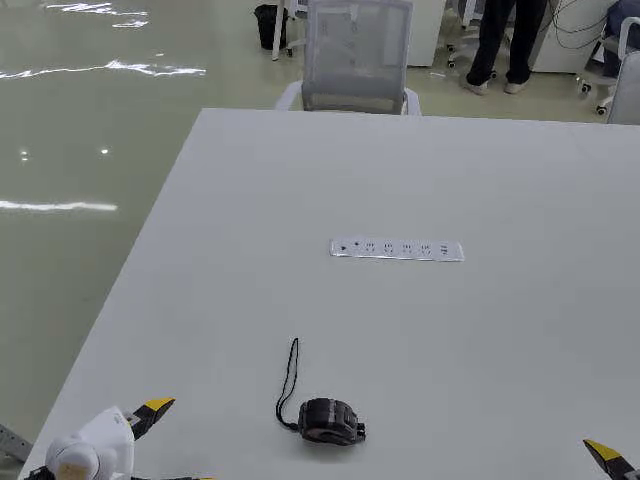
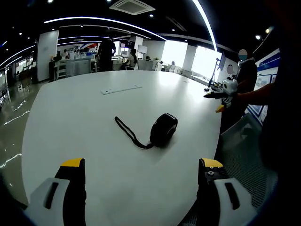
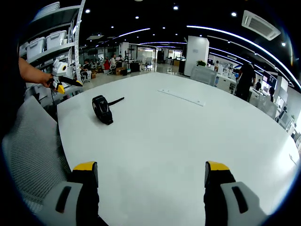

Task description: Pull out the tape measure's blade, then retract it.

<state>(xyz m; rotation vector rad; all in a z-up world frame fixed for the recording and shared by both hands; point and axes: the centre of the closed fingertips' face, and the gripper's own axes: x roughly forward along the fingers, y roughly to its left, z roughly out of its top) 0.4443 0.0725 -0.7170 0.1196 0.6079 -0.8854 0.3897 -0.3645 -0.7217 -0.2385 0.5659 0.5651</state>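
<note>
a white table (image 1: 420, 170) seen from above, with a small dark tape measure (image 1: 331, 421) lying on its side near the front edge, roughly midway between the two grippers and touched by neither. a thin black strap (image 1: 289, 375) trails from the case toward the table's middle. no blade is drawn out. further back, well apart from it, lies a flat white strip (image 1: 397, 249).

the left gripper (image 2: 142, 163) has its jaws spread wide and empty, with the tape measure ahead of them on the table. the right gripper (image 3: 149, 165) is also spread wide and empty, and the tape measure sits off to its left, farther away.

the case looks hard, compact and rather dense, probably smooth enough to slide on the table if pushed. one gripper would best clamp it across its two flat faces. the blade would likely be thin, springy metal that pulls back hard, so its end tab is the place to pinch. where that tab sits on the case is too small to tell. the strap is limp and gives no useful hold.
</note>
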